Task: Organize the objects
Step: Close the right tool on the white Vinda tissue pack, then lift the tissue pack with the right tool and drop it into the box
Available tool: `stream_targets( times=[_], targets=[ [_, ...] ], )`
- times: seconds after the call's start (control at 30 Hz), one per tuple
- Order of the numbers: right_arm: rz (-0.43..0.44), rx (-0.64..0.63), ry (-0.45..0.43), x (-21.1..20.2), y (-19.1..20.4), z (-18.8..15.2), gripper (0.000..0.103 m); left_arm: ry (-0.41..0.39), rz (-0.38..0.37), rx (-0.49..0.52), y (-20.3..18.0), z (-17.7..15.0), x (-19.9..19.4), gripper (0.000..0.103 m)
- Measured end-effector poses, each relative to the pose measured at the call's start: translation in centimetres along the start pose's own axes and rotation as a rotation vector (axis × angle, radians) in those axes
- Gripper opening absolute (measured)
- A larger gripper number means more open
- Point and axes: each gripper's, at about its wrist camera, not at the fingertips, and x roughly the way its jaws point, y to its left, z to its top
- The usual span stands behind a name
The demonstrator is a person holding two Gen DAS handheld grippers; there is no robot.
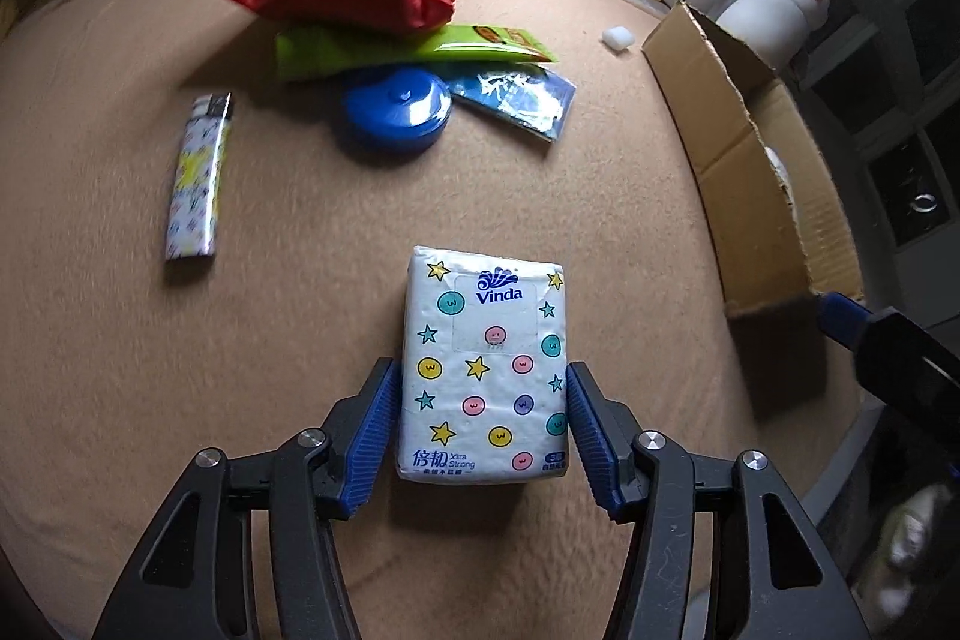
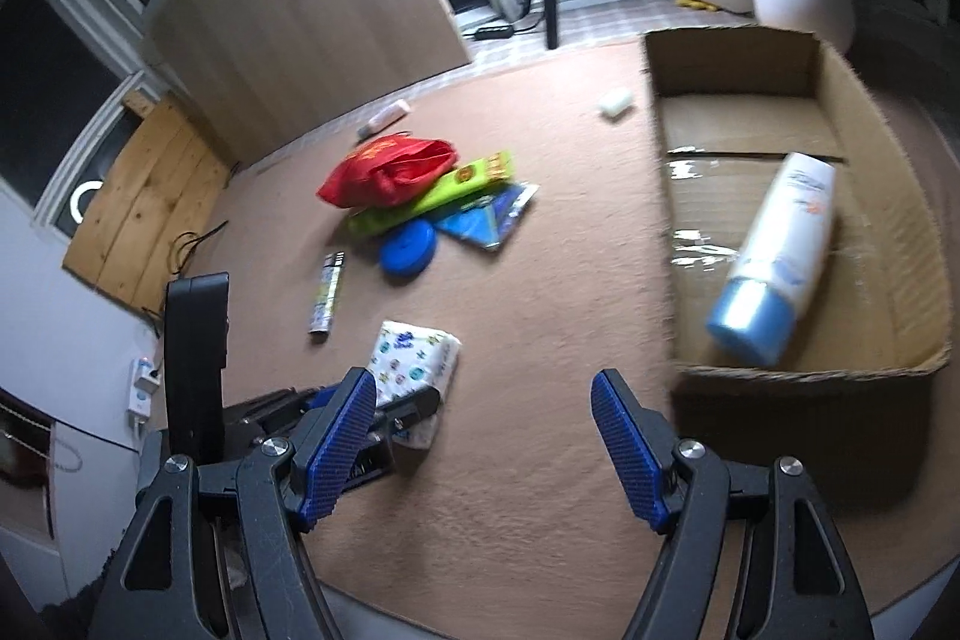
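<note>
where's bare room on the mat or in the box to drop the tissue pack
Open mat between the tissue pack and the cardboard box. The box's far half, beyond the lotion bottle, is bare. It is crowded around the red bag pile and lighter.

Dim, fisheye-bent frames; blown-out backlight at top, perhaps a window; slight blur.

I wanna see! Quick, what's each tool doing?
Left tool: closed on the tissue pack.
Right tool: open, holding nothing.

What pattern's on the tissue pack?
White tissue pack with coloured smiley dots and stars; clearest in the left wrist view.
</note>
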Motion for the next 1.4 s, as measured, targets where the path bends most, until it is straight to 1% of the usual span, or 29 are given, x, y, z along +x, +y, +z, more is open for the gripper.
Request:
stream_targets(
  times=[0.13,0.23,0.3,0.43,0.5,0.7,0.77,0.8,0.93,1.03,1.13,1.3,1.4],
  targets=[
    [0.022,-0.026,-0.004,0.9,1.1,-0.2,0.071,-0.003,-0.039,0.003,1.0,-0.7,-0.8,0.063],
    [0.037,-0.04,0.034,2.0,1.9,-0.2,0.075,-0.002,-0.068,0.016,1.5,-1.2,-1.3,0.063],
    [0.038,-0.043,0.058,2.8,2.2,-0.2,0.075,-0.001,-0.103,0.026,1.7,-1.4,-1.6,0.063],
    [0.059,-0.028,0.123,4.7,2.7,-0.4,0.075,0.0,-0.142,0.043,1.4,-1.6,-1.7,0.063],
    [0.074,-0.018,0.152,5.6,2.9,-0.4,0.075,0.005,-0.154,0.052,1.3,-1.8,-1.7,0.062],
    [0.059,-0.01,0.21,7.9,2.8,-0.5,0.075,0.019,-0.164,0.08,0.6,-1.8,-1.1,0.062],
    [0.059,-0.009,0.223,8.5,2.8,-0.5,0.073,0.023,-0.165,0.075,0.7,-1.7,-0.9,0.062],
    [0.06,-0.008,0.228,8.7,2.8,-0.5,0.071,0.023,-0.167,0.071,0.8,-1.6,-0.8,0.062],
    [0.054,-0.009,0.252,9.9,2.8,-0.3,0.058,0.025,-0.172,0.067,0.9,-1.5,-0.6,0.062],
    [0.056,-0.01,0.274,10.8,2.8,-0.4,0.05,0.029,-0.174,0.067,1.0,-1.4,-0.5,0.055],
    [0.079,-0.004,0.291,11.3,2.9,-0.4,0.044,0.03,-0.175,0.066,1.1,-1.4,-0.5,0.052],
    [0.083,-0.019,0.288,11.2,3.2,-0.3,0.042,0.022,-0.177,0.062,0.9,-1.3,-1.0,0.051],
    [0.089,-0.018,0.271,10.5,3.3,0.0,0.042,0.004,-0.173,0.077,0.2,-0.9,-1.7,0.051]
  ],
)
